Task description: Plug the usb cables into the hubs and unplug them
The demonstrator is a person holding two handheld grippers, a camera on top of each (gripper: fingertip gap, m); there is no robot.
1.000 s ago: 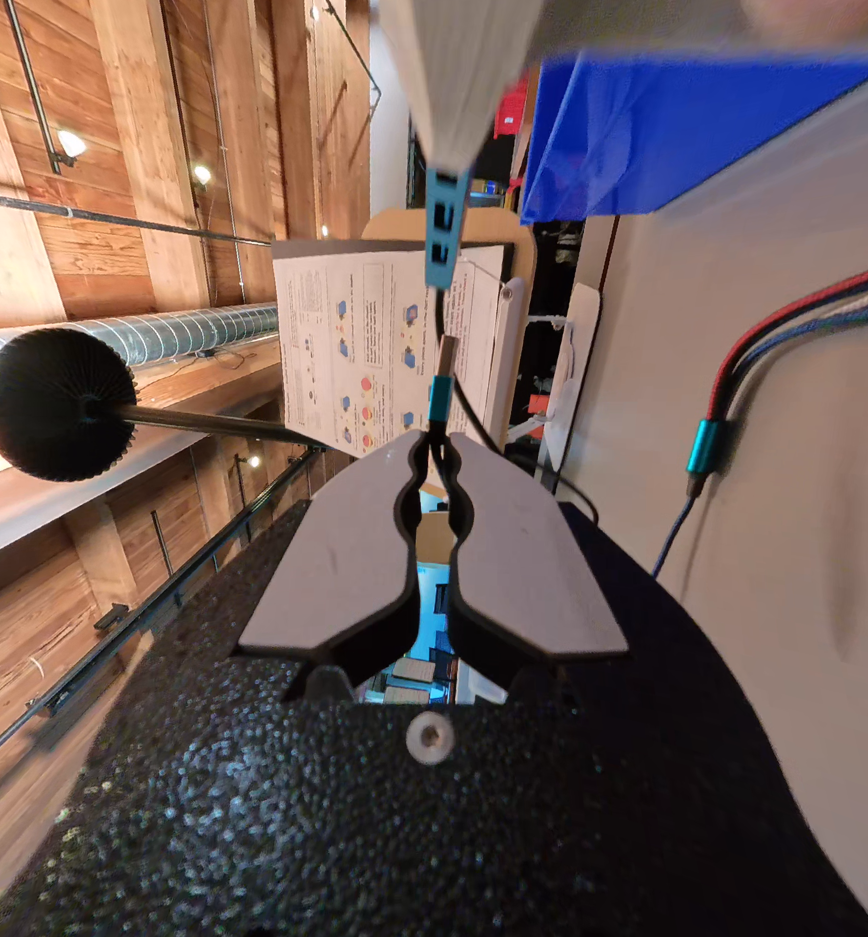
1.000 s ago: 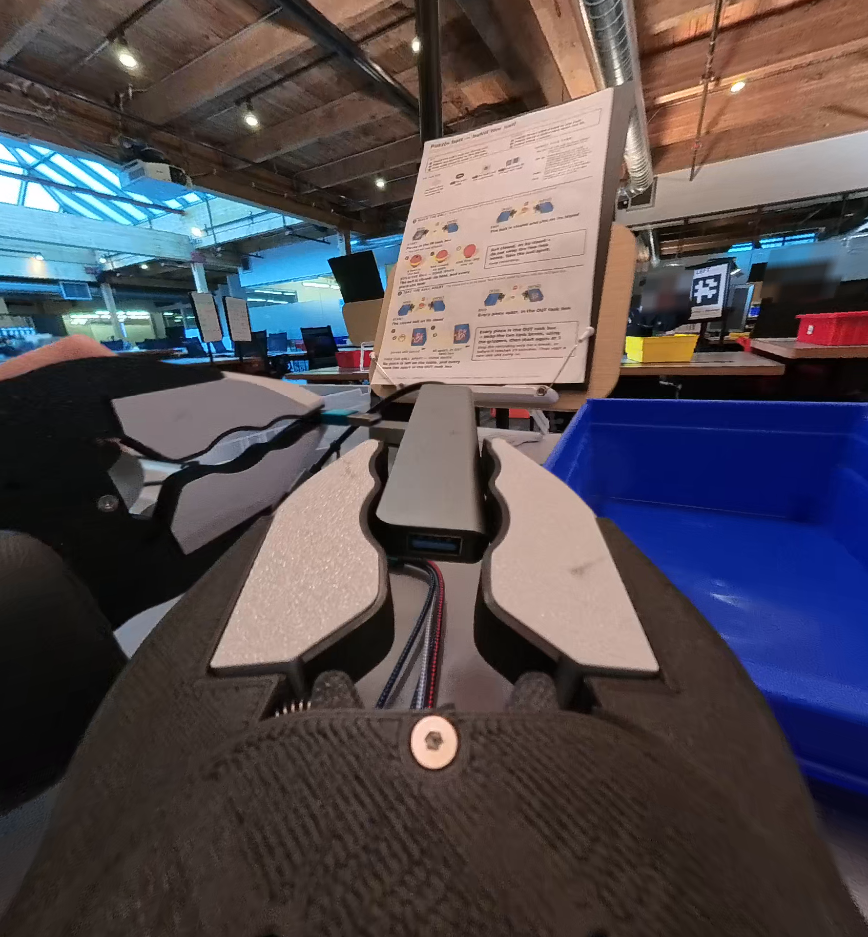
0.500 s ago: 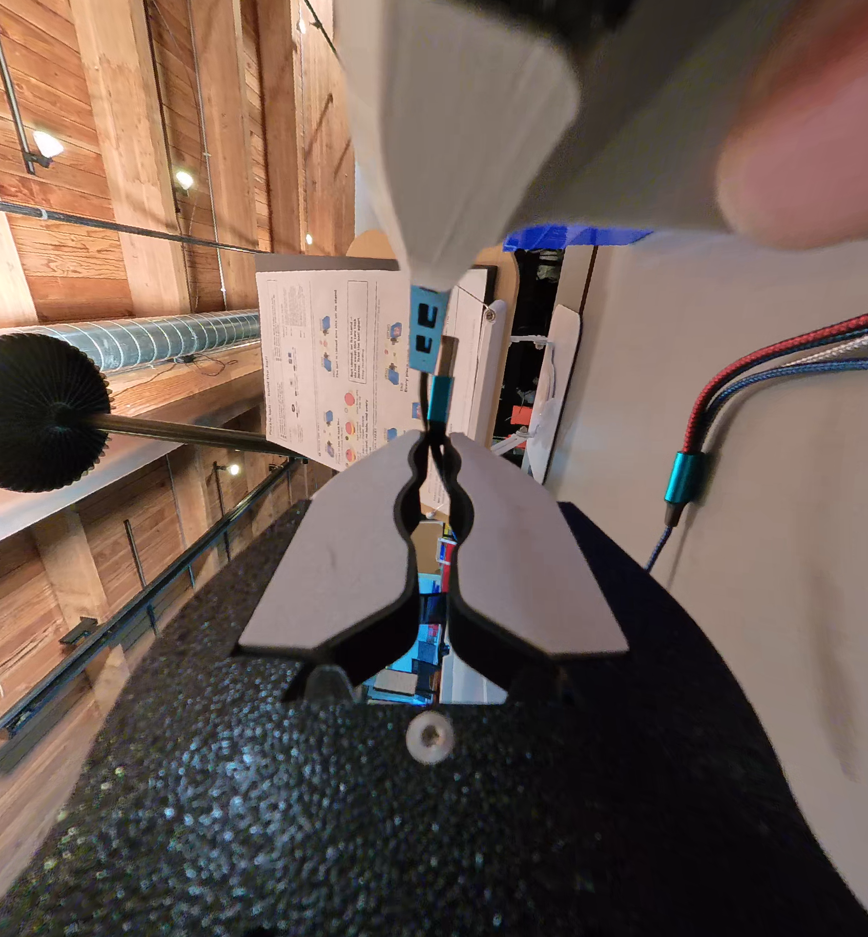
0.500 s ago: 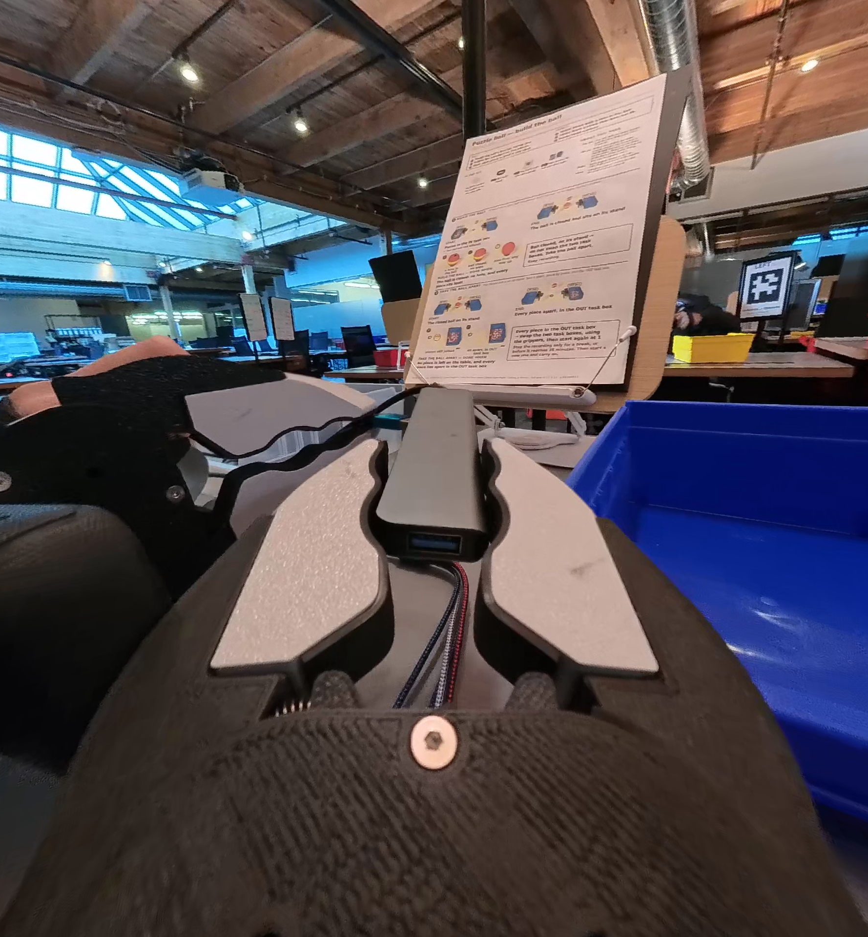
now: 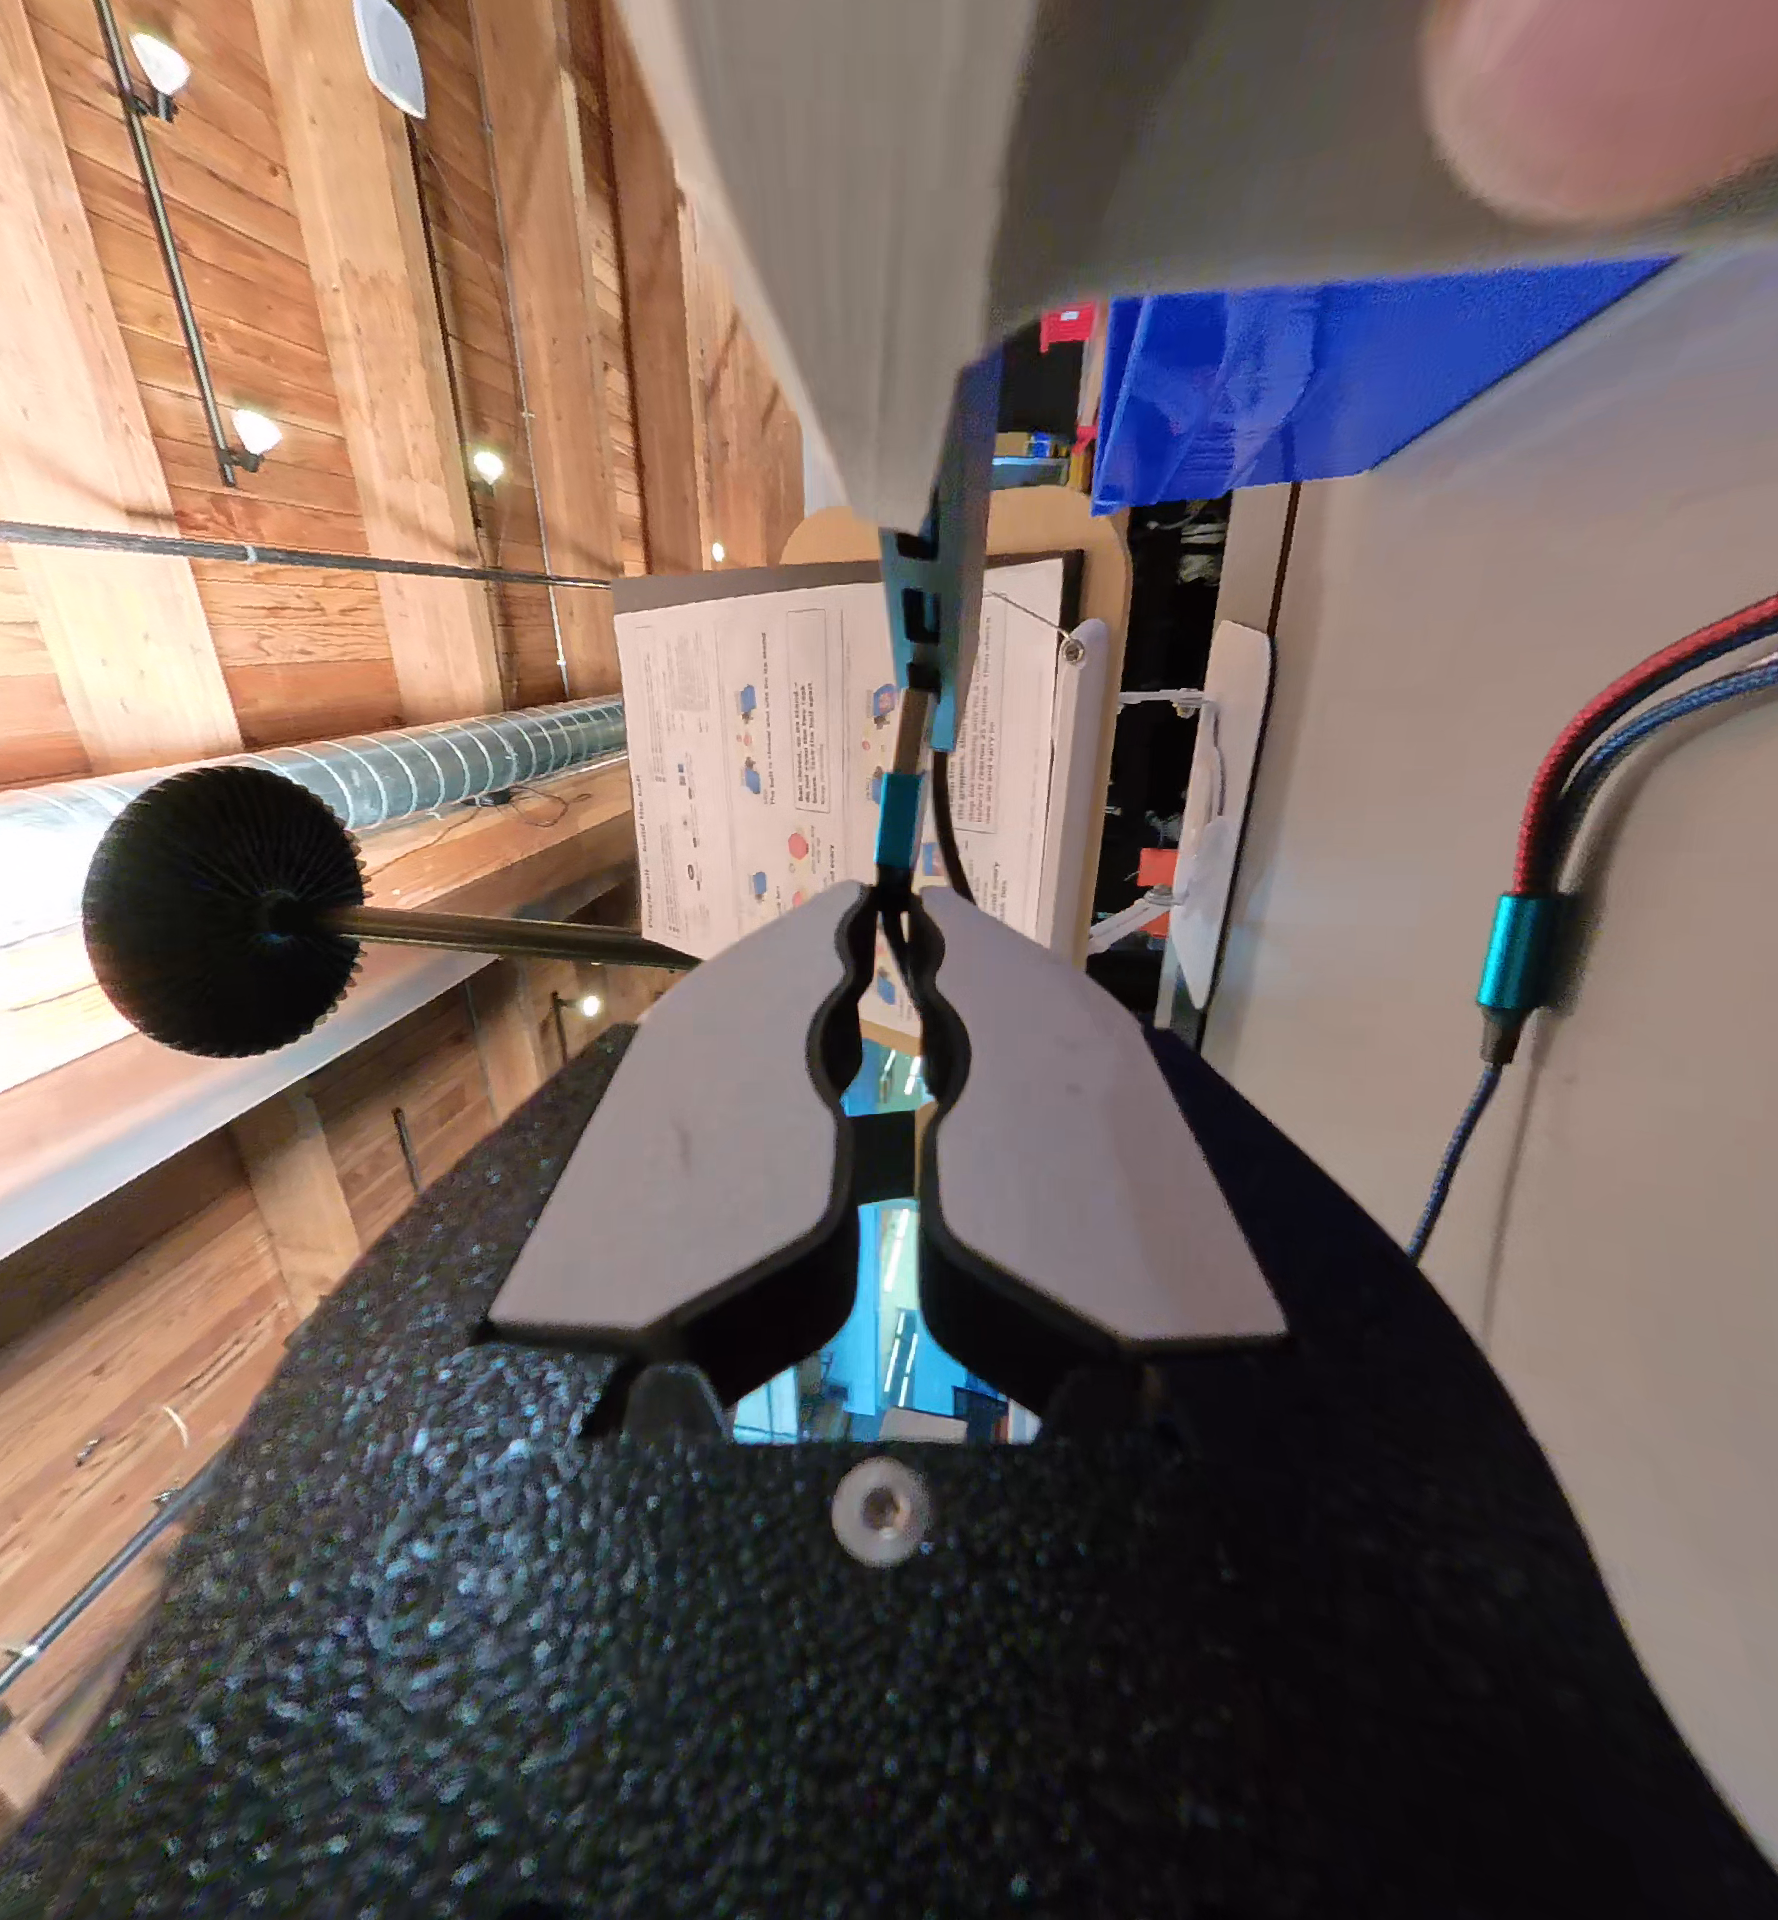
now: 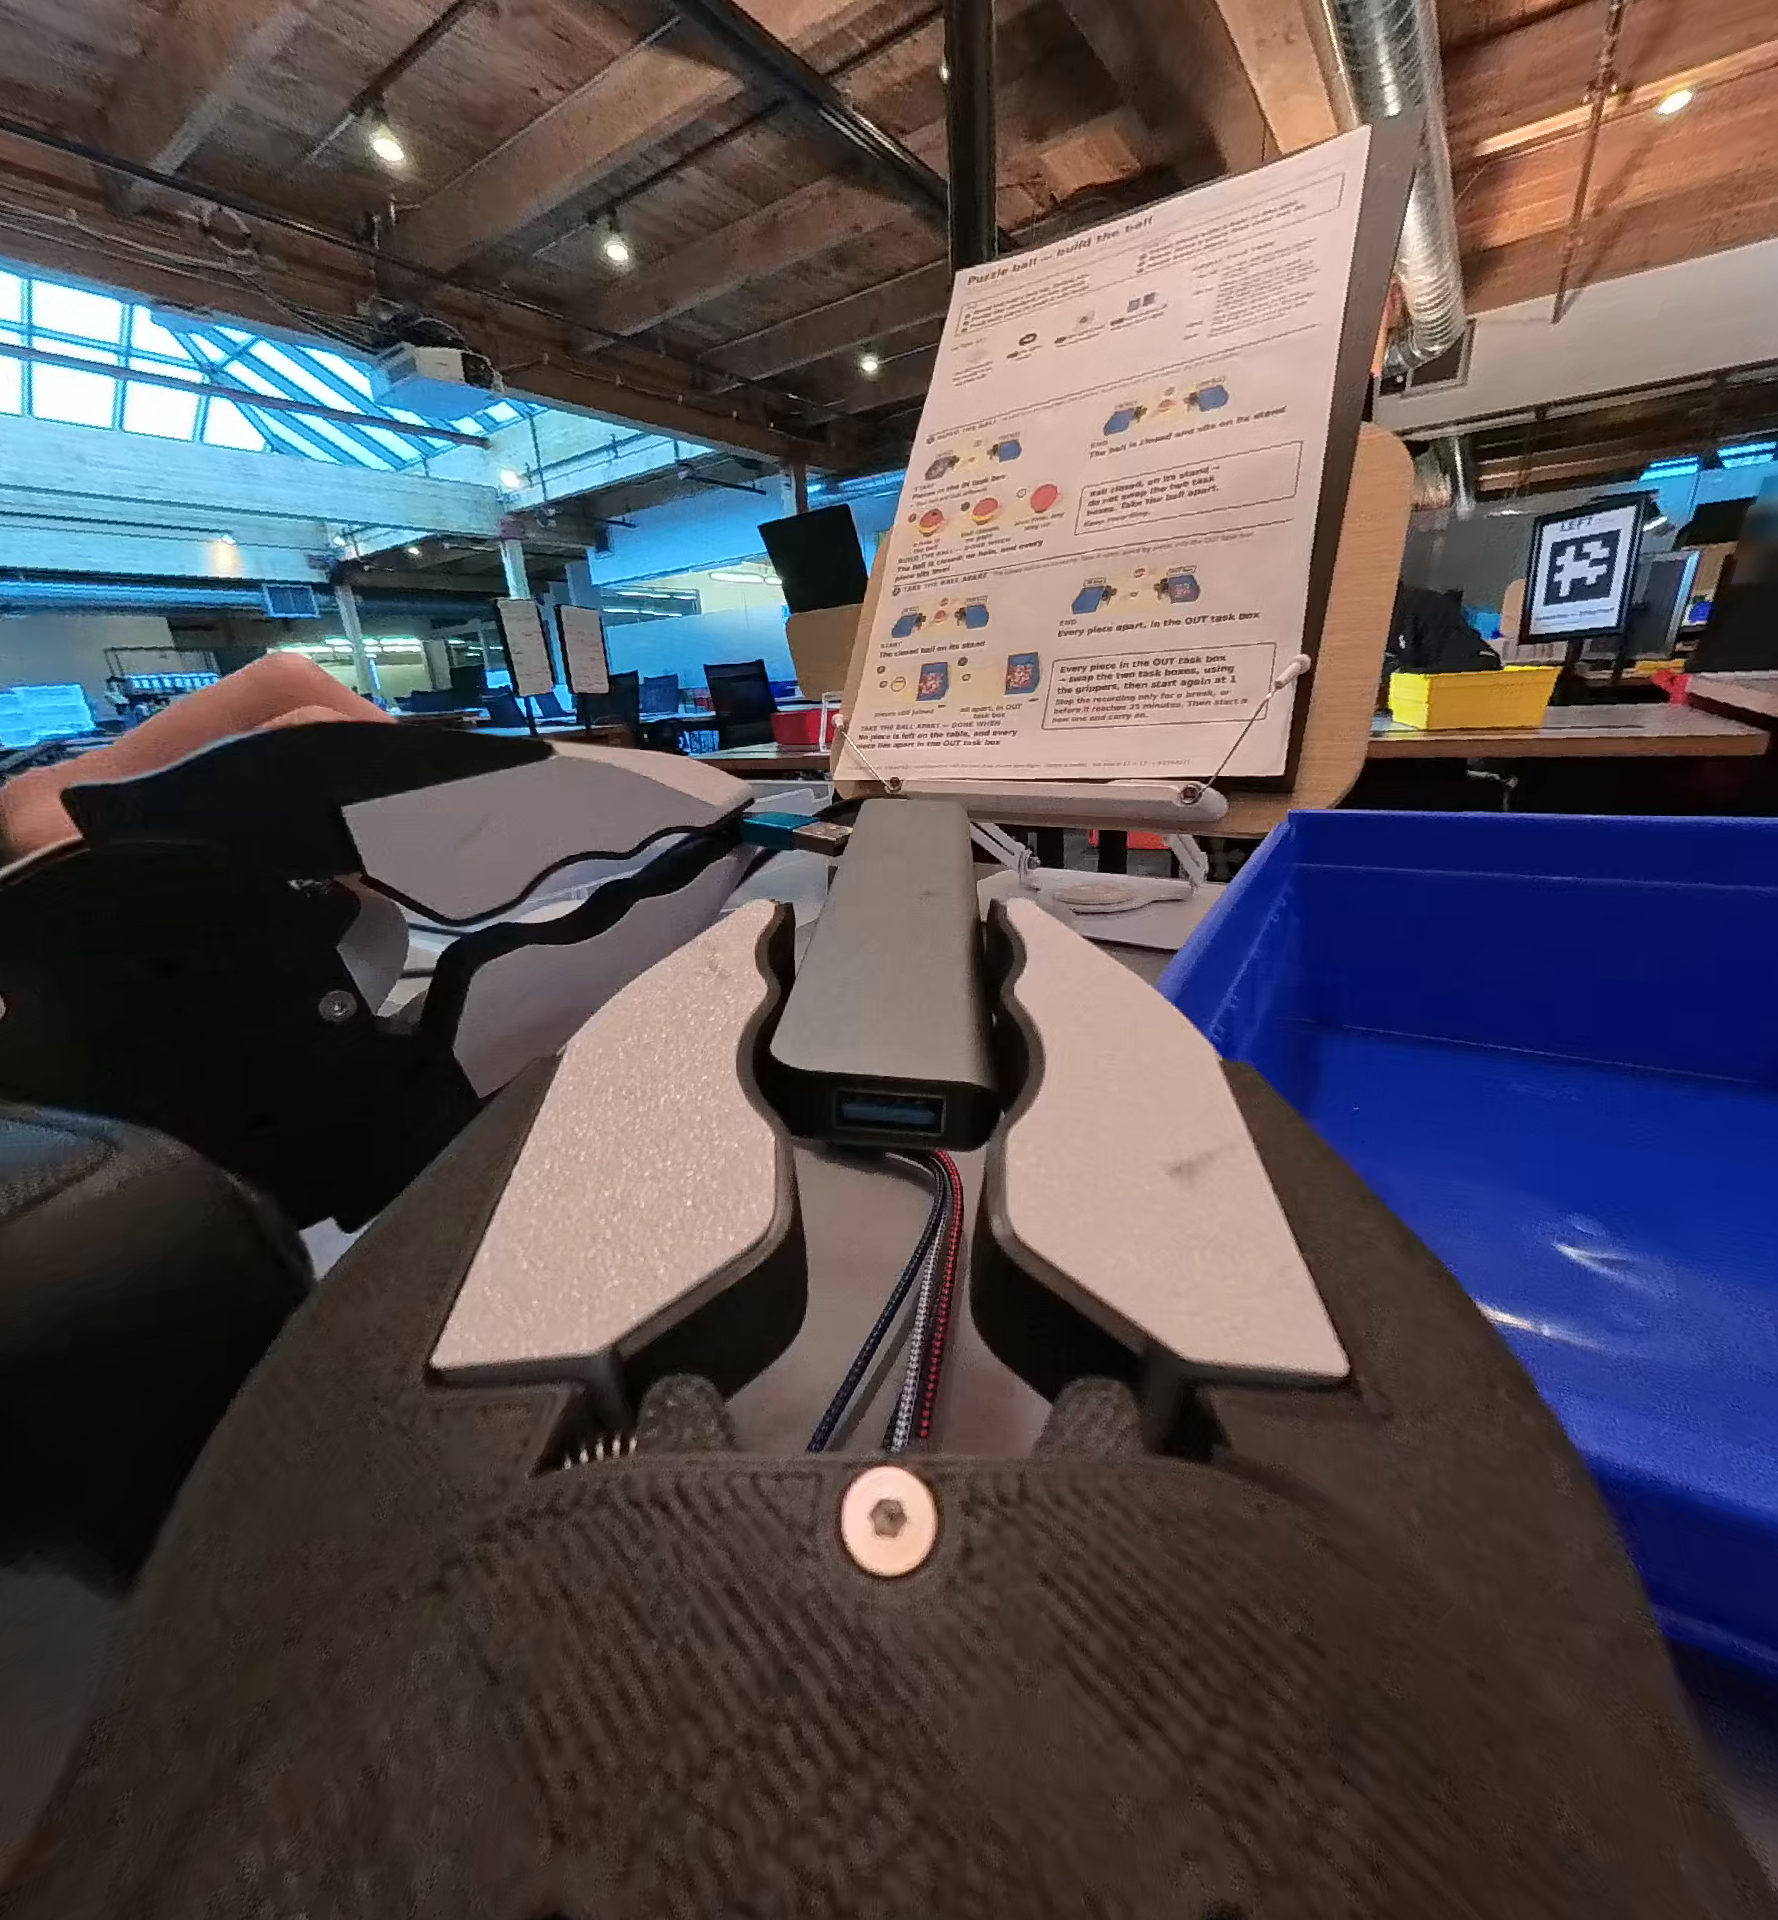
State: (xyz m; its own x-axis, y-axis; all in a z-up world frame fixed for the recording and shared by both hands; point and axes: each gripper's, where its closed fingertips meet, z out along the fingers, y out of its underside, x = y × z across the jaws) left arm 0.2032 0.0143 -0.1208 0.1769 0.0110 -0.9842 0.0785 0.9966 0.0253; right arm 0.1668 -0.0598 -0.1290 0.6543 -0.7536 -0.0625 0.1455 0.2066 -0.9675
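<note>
My right gripper is shut on a dark grey USB hub and holds it level above the table. One port faces the camera. My left gripper is shut on a black cable just behind its teal USB plug. The plug's metal tip meets the side of the hub near its far end; I cannot tell how deep it sits. The right wrist view shows the left gripper on the left with the plug against the hub's left side.
Red, blue and white braided cables lie on the grey table, one with a teal plug; they also run under the hub. A blue bin stands to the right. An instruction sheet on a stand is behind.
My left gripper brought the teal plug up from a gap away to the hub's side. Since half a second ago more of the plug's metal tip shows. Both grippers stayed shut.
</note>
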